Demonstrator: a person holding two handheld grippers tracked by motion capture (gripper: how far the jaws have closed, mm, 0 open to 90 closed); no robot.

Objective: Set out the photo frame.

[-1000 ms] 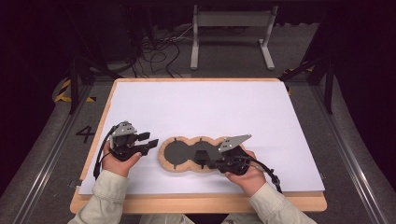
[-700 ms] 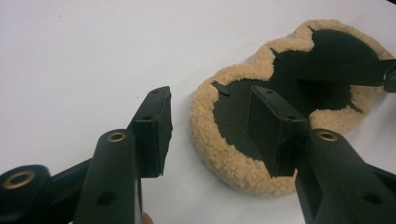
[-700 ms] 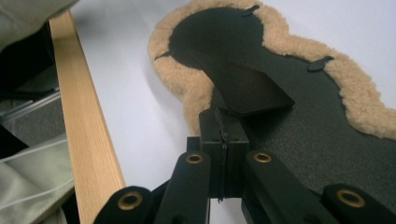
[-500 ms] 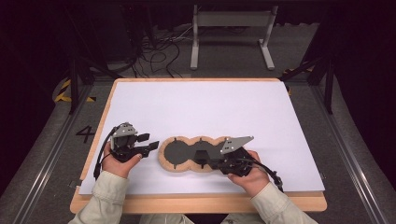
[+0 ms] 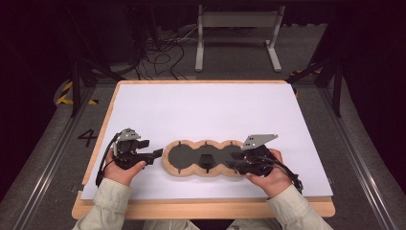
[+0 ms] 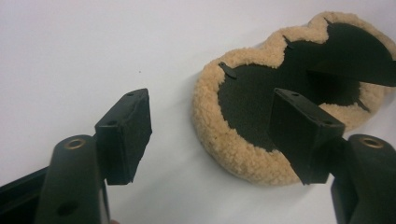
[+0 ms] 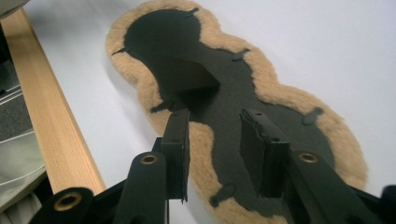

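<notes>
Fleece-edged pad is laid flat on the surface. Left tool and right tool have just been opening; nothing is gripped. Release appears done, withdrawal left.

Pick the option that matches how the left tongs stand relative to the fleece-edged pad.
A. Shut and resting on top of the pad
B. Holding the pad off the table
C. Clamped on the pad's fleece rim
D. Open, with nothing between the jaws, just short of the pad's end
D: in the left gripper view the left tongs gape with only white table between the jaws, and the fleece-edged pad lies flat just beyond.
</notes>
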